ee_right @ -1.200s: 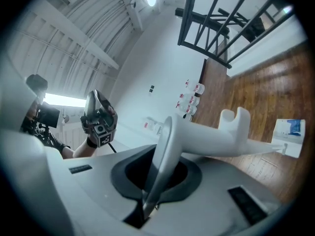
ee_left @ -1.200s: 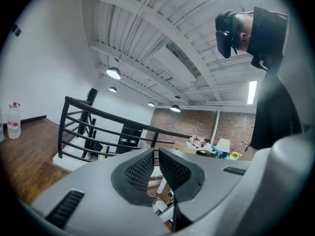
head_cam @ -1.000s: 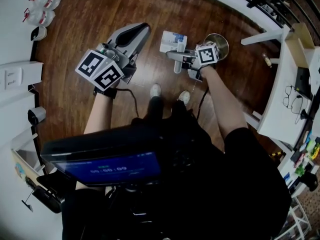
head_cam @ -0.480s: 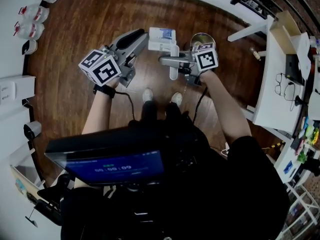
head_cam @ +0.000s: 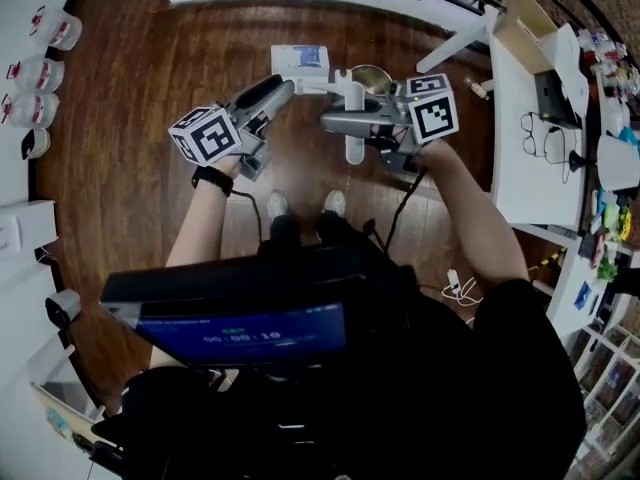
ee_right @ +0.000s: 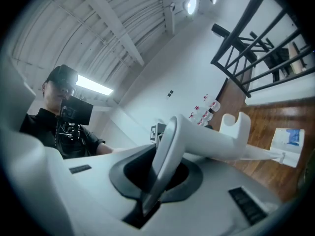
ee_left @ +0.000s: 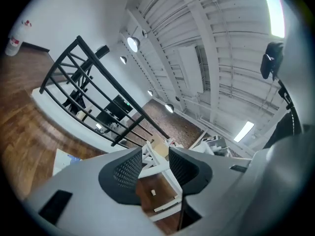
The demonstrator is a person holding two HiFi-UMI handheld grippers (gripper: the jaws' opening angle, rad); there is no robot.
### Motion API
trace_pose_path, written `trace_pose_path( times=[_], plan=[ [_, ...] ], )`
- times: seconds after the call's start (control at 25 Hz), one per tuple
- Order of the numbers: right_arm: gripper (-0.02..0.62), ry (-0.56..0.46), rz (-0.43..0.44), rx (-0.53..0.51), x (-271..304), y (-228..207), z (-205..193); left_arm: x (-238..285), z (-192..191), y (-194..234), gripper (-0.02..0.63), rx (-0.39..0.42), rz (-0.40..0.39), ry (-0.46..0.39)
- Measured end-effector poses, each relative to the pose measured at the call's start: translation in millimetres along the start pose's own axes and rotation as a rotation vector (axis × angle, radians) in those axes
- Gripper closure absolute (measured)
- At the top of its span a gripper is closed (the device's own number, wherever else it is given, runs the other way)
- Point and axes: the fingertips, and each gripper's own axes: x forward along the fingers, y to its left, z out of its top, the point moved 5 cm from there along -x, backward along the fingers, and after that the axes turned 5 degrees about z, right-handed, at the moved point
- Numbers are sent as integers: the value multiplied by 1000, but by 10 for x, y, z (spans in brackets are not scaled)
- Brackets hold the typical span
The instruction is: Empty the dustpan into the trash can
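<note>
- Floorboards of dark, glossy brown wood (head_cam: 150,88) cover the whole work area; a pair of light shoes (head_cam: 300,204) stands on them below the grippers.
- Right gripper (head_cam: 338,122) (ee_right: 157,178): grey, smooth-shelled, pointing left in the head view. Its jaws are clenched on the looped end of the white moulded-plastic dustpan (head_cam: 300,61) (ee_right: 211,144).
- The dustpan handle is thick and rounded with an open hook on top. It narrows to a thin neck before the flat rectangular pan.
- Pan position: at the far end of the handle, out beyond the jaws, over the boards. In the head view it sits just left of the round, shiny metal trash can (head_cam: 375,72), beside the rim and not over the opening.
- Something blue and white lies on the pan; too small to identify.
- Left gripper (head_cam: 284,87) (ee_left: 155,161): same grey shell. The dark, fine-ribbed pads (ee_left: 127,170) stand apart and are opening, with nothing between them; only floor and white furniture legs show through the gap. In the head view its tips are near the pan's lower edge; I cannot tell whether they touch.
- A white table (head_cam: 520,148) with glasses and boxes on it stands at the right, apart from the can.
</note>
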Motion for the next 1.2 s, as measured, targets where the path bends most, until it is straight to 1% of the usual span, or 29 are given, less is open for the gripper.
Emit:
trace_pose_path(
  times=[0.16,0.28,0.36,0.4,0.44,0.48,0.56,0.64,0.8,0.92,1.04,1.12,1.2],
  plan=[
    [563,-11,-16,-37,-197,298,83,244,-194,-15,440,-86,-2,24],
    [563,-16,-40,-58,-353,459,94,432,-387,46,428,-184,0,21],
    [563,-12,-56,-71,-457,562,94,574,-536,80,409,-256,-1,41],
    [563,-9,-62,-78,-501,617,96,645,-617,104,397,-301,-3,64],
    [561,-6,-65,-86,-535,673,100,719,-696,132,361,-359,-13,82],
    [560,-2,-68,-95,-561,729,106,792,-768,155,315,-431,-32,85],
    [560,4,-72,-112,-593,844,120,919,-897,187,287,-586,-63,57],
    [558,3,-77,-131,-620,966,134,1036,-1009,199,270,-706,-76,34],
    [557,-19,-95,-170,-715,1221,144,1324,-1184,131,255,-891,-107,24],
    [557,-25,-111,-200,-854,1394,98,1589,-1349,55,261,-1033,-124,42],
    [557,-23,-121,-231,-975,1585,5,1859,-1528,-141,261,-1111,-158,116],
    [554,-13,-132,-250,-993,1674,-34,2005,-1568,-277,261,-1153,-207,155],
    [552,-3,-140,-267,-994,1737,-56,2112,-1558,-368,289,-1193,-263,172]
  ],
)
